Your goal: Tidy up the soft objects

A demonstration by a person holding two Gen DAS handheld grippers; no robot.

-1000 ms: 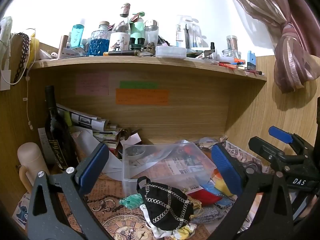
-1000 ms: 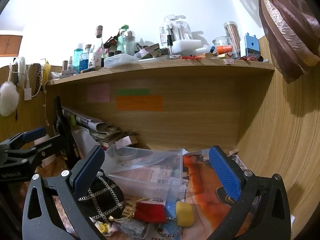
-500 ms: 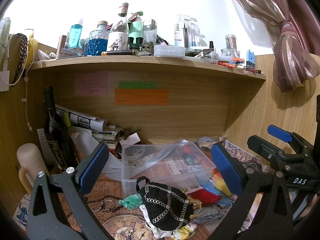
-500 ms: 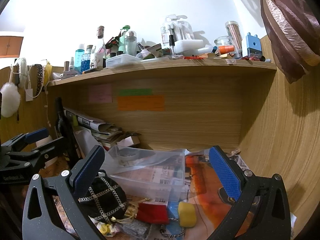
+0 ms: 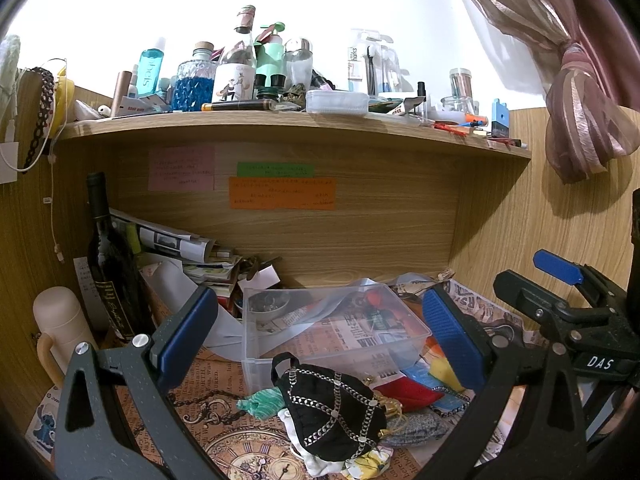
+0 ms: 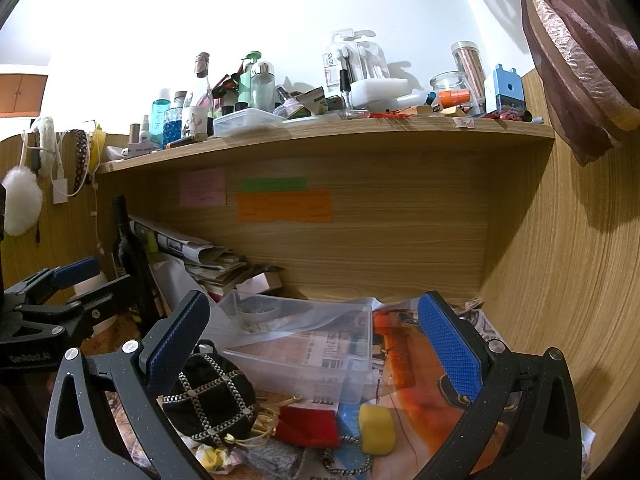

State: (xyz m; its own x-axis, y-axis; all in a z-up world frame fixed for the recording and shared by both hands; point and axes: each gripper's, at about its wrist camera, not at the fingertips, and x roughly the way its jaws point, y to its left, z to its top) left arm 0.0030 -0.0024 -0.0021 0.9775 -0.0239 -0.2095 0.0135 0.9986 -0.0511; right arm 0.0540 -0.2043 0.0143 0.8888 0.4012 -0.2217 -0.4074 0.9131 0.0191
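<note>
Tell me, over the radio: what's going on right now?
Left gripper open, empty. Right gripper open, empty. Black chain pouch lies before clear bin, ungrabbed. Red pouch, yellow sponge crowd alongside.

A wood-grain desk alcove fills both views: a back panel (image 5: 360, 236) of light oak laminate, side panels (image 6: 568, 280) in the same finish, and a shelf (image 5: 280, 124) running across the top. Above the shelf the wall (image 6: 280, 12) is plain white and brightly lit, almost washed out. Three sticky notes, pink (image 5: 181, 169), green (image 5: 275, 169) and orange (image 5: 282, 193), are stuck on the back panel. A brownish-pink striped curtain (image 5: 576, 92), knotted into a bundle, hangs at the upper right, throwing a shadow onto the side panel. At far left in the right wrist view an orange-brown cabinet (image 6: 22, 94) shows
</note>
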